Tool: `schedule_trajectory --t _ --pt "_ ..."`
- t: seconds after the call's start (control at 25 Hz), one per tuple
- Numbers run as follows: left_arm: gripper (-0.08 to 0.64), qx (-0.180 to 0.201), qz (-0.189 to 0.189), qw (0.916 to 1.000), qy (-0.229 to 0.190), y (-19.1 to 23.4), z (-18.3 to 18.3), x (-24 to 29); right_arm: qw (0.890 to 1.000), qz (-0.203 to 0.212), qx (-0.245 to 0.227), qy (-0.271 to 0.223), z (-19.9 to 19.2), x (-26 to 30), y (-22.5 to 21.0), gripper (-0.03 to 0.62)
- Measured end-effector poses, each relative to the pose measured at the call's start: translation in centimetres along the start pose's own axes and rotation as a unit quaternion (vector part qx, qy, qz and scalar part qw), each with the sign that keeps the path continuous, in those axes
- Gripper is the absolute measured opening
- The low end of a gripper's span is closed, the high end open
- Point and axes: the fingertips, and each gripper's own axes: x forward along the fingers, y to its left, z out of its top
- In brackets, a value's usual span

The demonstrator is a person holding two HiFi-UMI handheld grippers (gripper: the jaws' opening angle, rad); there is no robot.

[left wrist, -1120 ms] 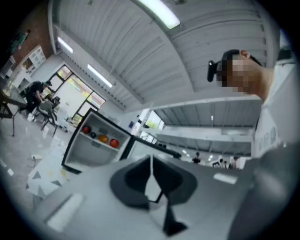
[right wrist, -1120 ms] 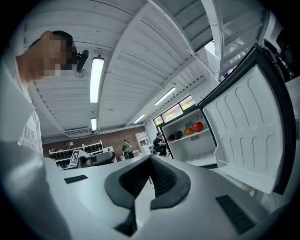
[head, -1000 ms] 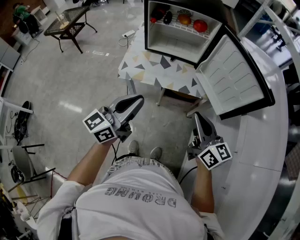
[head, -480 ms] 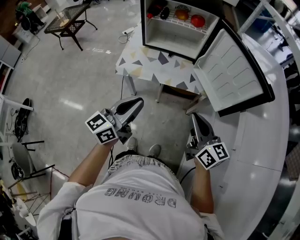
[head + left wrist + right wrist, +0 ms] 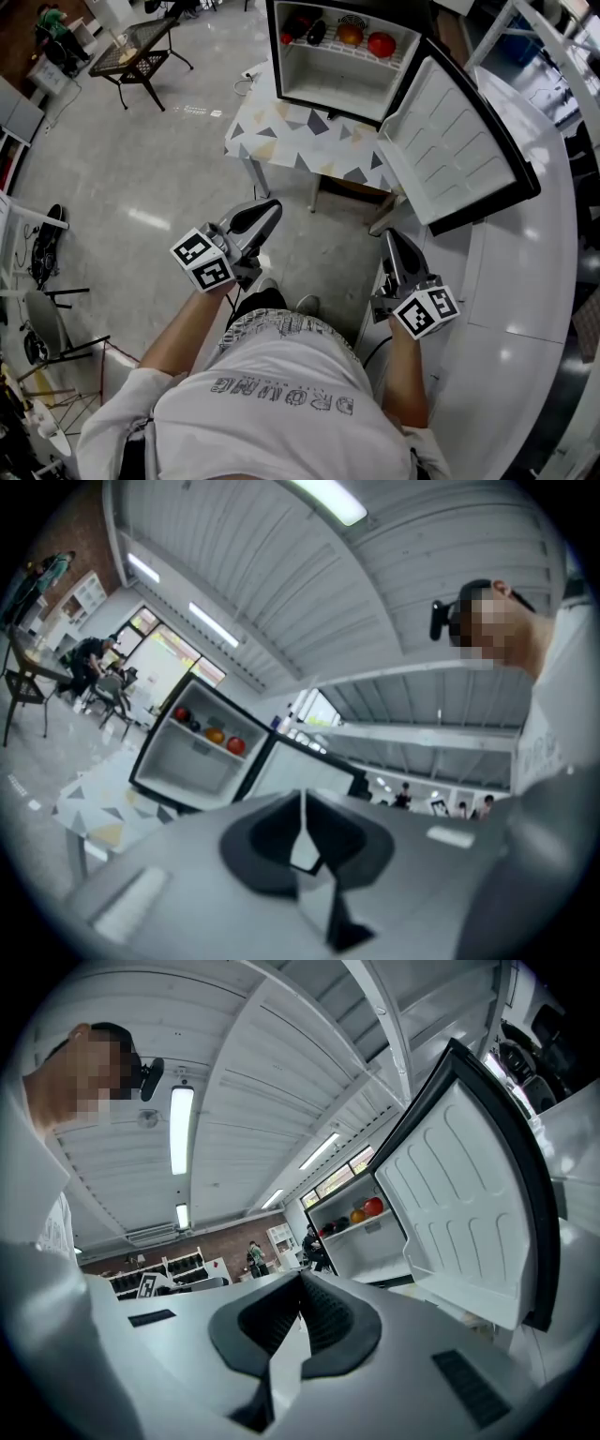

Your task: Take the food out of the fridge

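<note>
My left gripper [image 5: 269, 206] and right gripper [image 5: 391, 235] are held low and near my body, each with its jaws together and nothing between them. Both are well apart from the fridge [image 5: 328, 70], which stands on the far side of a table [image 5: 300, 141] with its door [image 5: 459, 141] swung wide to the right. The food [image 5: 350, 35] lies in a row on the upper shelf [image 5: 328, 48]. From right to left I see a red fruit [image 5: 381, 43], an orange fruit [image 5: 350, 35], a dark item [image 5: 315, 33] and, at the far left, something small and red that I cannot identify. The compartment below the shelf is bare. I judge the two round fruits to be light and firm with smooth skins. They would be apt to roll along the shelf if nudged and to bruise or squirt from the pads if squeezed hard. The best hold is probably across the widest part, with the jaws set level on either side of the fruit and closed only until it stops turning. The dark item is too small here to tell whether it is stiff or soft. The red fruit, at the end of the row nearest the door, looks the easiest to reach first. Both pairs of jaws must part before any approach.
</note>
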Motion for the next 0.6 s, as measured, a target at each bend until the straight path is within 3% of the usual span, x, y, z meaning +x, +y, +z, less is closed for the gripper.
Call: schedule_trajectory --t 0.6 --pt "0.018 -0.011 0.013 0.9999 -0.004 5.2 0.4 3.3 1.0 -0.012 0.003 0.022 0.5 4.3 -3.9 -0.011"
